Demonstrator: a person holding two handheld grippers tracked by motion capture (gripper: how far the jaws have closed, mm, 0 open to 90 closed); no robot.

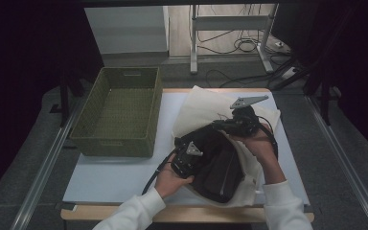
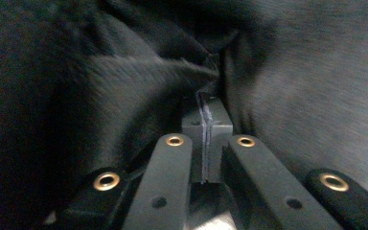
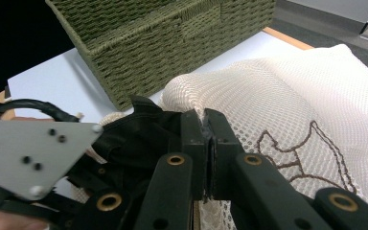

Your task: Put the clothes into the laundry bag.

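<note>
High view first: at the left of the white table [image 1: 115,177] stands a green woven basket [image 1: 120,112], its inside bare. To its right lies a cream mesh laundry bag [image 1: 206,108] with a black garment [image 1: 218,165] half inside its mouth, near the front edge.

The left gripper [image 1: 186,160] sits on the near left part of the black garment, a hand in a white sleeve [image 1: 134,213] wrapped around it. In the left gripper view its 2 jaws are pressed together with a thin edge of dark cloth caught between the pads [image 2: 206,132], and black fabric crowds in on every side.

Further right, the right gripper [image 1: 239,122] rests at the bag's upper edge, its grey plate sticking up. In the right gripper view its jaws are clenched on the rim of the mesh bag [image 3: 268,96], the netting bunched at the tips. Just right of the jaws a brown stitched outline drawing [image 3: 311,153] runs across the mesh; I can read no lettering or brand on it. The basket [image 3: 172,43] stands behind, apart from the bag.
</note>
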